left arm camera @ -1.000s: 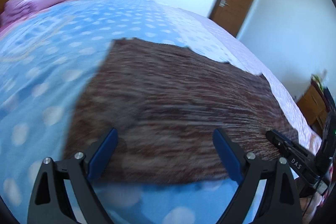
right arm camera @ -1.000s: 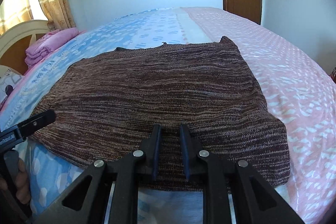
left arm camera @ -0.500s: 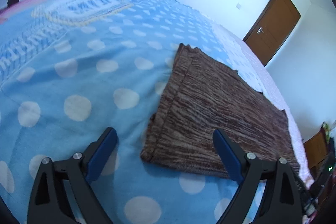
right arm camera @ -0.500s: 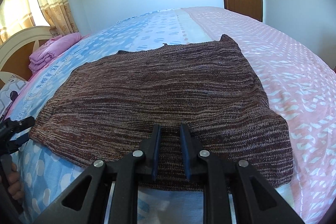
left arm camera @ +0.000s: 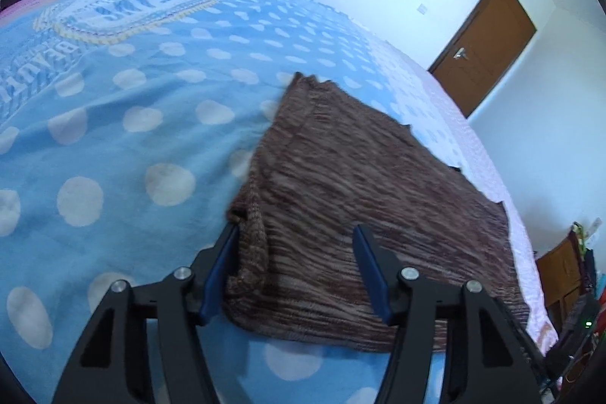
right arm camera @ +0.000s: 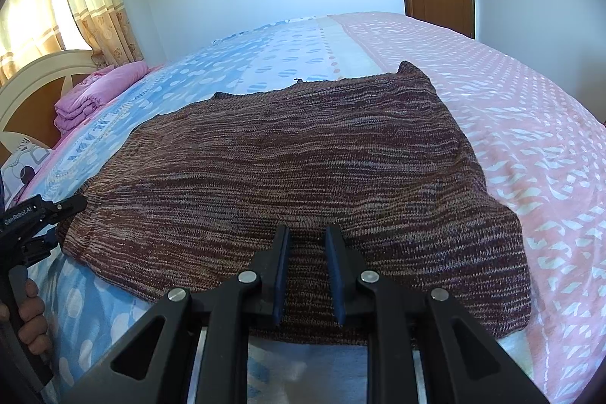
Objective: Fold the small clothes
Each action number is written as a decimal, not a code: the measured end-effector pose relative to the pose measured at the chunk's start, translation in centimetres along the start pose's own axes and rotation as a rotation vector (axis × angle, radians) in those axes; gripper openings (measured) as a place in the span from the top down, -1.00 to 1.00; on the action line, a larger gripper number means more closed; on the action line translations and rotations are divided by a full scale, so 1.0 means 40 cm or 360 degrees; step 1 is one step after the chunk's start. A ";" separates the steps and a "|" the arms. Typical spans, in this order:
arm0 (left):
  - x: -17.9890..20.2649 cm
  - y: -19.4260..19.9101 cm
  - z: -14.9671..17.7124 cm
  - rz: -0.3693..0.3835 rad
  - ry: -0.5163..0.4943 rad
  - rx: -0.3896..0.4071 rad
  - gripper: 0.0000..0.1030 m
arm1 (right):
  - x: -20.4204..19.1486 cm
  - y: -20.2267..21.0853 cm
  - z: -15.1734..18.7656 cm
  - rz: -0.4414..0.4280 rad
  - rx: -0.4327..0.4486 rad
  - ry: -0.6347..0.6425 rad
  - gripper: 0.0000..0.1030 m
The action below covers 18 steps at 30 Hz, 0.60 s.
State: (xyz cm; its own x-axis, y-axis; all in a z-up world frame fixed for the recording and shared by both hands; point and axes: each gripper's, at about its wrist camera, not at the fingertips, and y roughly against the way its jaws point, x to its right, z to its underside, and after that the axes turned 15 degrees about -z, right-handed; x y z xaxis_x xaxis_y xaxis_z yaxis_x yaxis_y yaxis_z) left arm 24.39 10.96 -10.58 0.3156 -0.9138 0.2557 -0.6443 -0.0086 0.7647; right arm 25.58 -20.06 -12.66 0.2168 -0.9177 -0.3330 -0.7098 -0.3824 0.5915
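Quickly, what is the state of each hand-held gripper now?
Left hand-held gripper: open, straddling the sweater corner.
Right hand-held gripper: shut on the sweater's near edge.

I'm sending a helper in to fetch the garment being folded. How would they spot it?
On the bed, where the blue dotted cover meets the pink one, lies the brown knit garment. Dark, streaky and spread flat, unlike the folded pink bedding by the headboard.

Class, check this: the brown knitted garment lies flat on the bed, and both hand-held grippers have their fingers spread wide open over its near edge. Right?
Not quite. The brown knitted garment lies on the bed, but only the left hand-held gripper is spread wide. The right hand-held gripper has its fingers nearly closed on the near edge, as the right wrist view shows.
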 end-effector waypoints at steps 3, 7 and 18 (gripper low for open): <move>-0.021 0.007 -0.003 0.0036 0.0046 -0.0020 -0.24 | 0.001 0.000 0.001 -0.0006 0.0003 -0.0005 0.60; -0.064 0.038 0.012 0.0067 0.0121 -0.0067 -0.25 | 0.003 0.001 0.001 -0.0014 0.0005 -0.0009 0.60; -0.047 0.063 0.049 0.0189 0.0264 -0.0079 -0.85 | 0.007 0.000 -0.001 -0.0024 0.0007 -0.0012 0.60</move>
State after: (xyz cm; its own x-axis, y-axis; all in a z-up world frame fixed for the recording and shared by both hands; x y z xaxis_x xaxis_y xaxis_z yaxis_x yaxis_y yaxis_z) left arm 20.81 11.87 -10.30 0.3526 -0.8278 0.4364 -0.6501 0.1188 0.7505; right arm 25.65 -20.32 -12.73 0.2223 -0.9109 -0.3476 -0.7096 -0.3957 0.5830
